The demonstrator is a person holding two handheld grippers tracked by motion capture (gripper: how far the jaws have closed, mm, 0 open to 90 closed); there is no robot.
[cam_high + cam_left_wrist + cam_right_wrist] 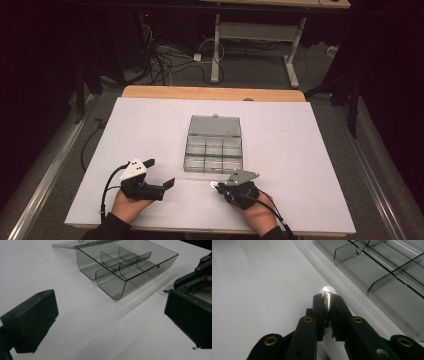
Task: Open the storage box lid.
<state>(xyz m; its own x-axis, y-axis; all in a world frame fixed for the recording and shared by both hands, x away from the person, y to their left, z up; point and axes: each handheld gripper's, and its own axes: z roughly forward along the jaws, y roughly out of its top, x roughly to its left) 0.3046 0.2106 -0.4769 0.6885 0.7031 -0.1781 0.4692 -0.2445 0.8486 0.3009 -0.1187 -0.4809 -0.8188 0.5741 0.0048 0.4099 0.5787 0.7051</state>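
Smoke-grey clear plastic forms the box [214, 152], which sits at the middle of the high view on the white bench [310, 165], its lid [215, 125] folded back flat behind it. One box is seen, with six compartments counted in two rows of three, all apparently empty. Two hand-held grippers are counted. The right hand-held gripper [216, 186], low and right of centre in the high view, is closed almost fully on a small, thin metal piece [327, 302], which is pinched upright between the jaws, just in front of the box's near wall; what the piece is cannot be told. The left hand-held gripper [161, 173], at the lower left, is held wide open with nothing between its jaws, well apart from the box. The step in hand is judged to be the placing of the piece into a compartment. It would be done well if the grip were kept firm, the piece lifted clear over the near wall, lowered inside one compartment away from the dividers, and released only once close to the floor.
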